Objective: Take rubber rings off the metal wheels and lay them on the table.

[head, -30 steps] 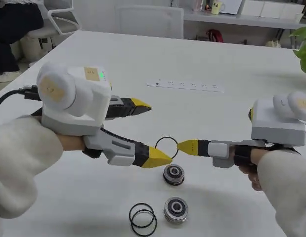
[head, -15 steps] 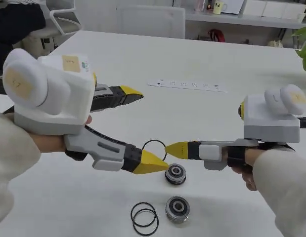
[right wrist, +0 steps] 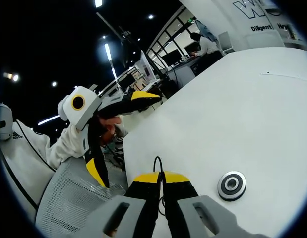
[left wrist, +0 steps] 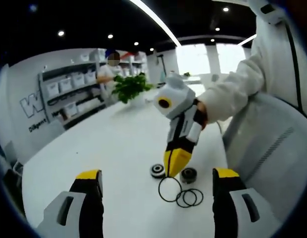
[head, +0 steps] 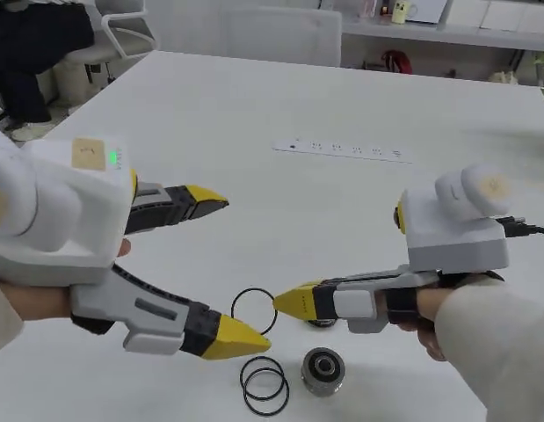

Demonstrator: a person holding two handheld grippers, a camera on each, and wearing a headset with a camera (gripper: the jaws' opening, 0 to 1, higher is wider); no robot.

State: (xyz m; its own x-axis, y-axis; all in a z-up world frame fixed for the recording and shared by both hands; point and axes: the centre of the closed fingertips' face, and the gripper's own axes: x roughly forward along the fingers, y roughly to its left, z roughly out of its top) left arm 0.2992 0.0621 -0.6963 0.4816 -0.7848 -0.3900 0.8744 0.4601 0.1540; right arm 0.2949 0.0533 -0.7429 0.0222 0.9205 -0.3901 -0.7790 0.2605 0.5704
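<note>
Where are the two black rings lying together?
Head view, bottom centre: the two rings lie overlapping on the table, just left of a metal wheel, below the right gripper.

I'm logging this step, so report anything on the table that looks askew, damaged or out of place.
Nothing stands out. Two thin black rubber rings lie flat, overlapping, on the white table beside a round metal wheel. The shut right gripper holds a third black ring by its edge; the left gripper is open.

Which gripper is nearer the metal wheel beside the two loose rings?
Right. The right gripper, shut on a rubber ring, is close by that wheel; the left gripper, open, is farther off, on the side of the two rings.
</note>
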